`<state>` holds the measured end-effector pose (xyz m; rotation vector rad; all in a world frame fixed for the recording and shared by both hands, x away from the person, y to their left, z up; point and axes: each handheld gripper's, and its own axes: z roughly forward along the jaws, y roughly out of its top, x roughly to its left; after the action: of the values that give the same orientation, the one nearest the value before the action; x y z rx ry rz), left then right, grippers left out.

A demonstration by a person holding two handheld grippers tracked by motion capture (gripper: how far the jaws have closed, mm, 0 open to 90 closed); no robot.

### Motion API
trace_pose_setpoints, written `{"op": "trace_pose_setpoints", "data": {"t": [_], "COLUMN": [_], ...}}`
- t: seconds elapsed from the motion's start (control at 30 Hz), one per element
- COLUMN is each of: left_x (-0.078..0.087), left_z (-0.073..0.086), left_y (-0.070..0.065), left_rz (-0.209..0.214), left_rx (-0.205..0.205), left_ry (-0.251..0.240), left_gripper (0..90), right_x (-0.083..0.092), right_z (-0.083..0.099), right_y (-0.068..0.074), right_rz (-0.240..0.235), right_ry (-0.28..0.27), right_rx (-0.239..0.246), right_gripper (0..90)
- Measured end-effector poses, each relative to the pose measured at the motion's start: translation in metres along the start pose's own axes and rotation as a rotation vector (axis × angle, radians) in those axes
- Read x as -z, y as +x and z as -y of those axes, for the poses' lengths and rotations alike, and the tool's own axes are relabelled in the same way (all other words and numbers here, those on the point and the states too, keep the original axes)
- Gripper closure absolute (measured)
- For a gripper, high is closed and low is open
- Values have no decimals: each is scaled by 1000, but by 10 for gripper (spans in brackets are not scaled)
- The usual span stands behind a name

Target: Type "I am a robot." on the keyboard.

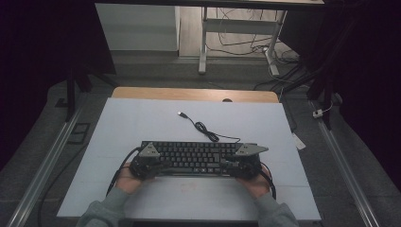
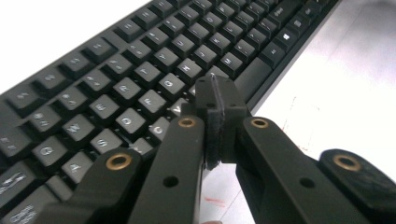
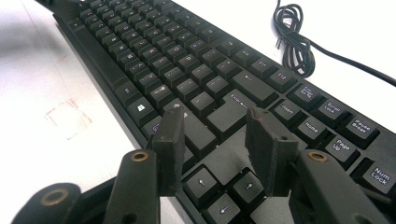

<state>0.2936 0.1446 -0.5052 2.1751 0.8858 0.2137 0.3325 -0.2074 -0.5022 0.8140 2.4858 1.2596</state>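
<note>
In the high view, a black keyboard lies flat on the white table, nearer the front edge than the back and roughly centred between the left and right edges. Its cable runs in a loose coil toward the back edge and ends in a plug lying on the bare top. The left gripper sits over the keyboard's left end and the right gripper over its right end, each held by a hand coming in from the front edge.

In the left gripper view, the two jaws are pressed together, pad against pad, with nothing between them. Their tips hang just over the lower letter rows, near the space bar, and whether they touch a key cannot be told.

In the right gripper view, the jaws stand partly apart with an empty gap, holding nothing. They hover above the Enter key and the arrow keys, with the coiled cable on the table beyond the keyboard's far edge.
</note>
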Motion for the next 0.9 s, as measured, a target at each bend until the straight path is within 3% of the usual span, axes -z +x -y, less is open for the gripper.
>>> {"op": "trace_pose_setpoints", "data": {"t": [0.4, 0.9], "left_x": [-14, -21], "left_z": [1, 2], "left_y": [-6, -7], "left_rz": [-28, -49], "left_rx": [-27, -22], "left_ry": [56, 87], "left_gripper": [888, 889], "right_x": [-1, -1], "right_z": [0, 0], "right_y": [0, 0], "right_rz": [-4, -2], "right_ry": [-1, -3], "right_rx": [-1, -1], "right_gripper": [577, 577]}}
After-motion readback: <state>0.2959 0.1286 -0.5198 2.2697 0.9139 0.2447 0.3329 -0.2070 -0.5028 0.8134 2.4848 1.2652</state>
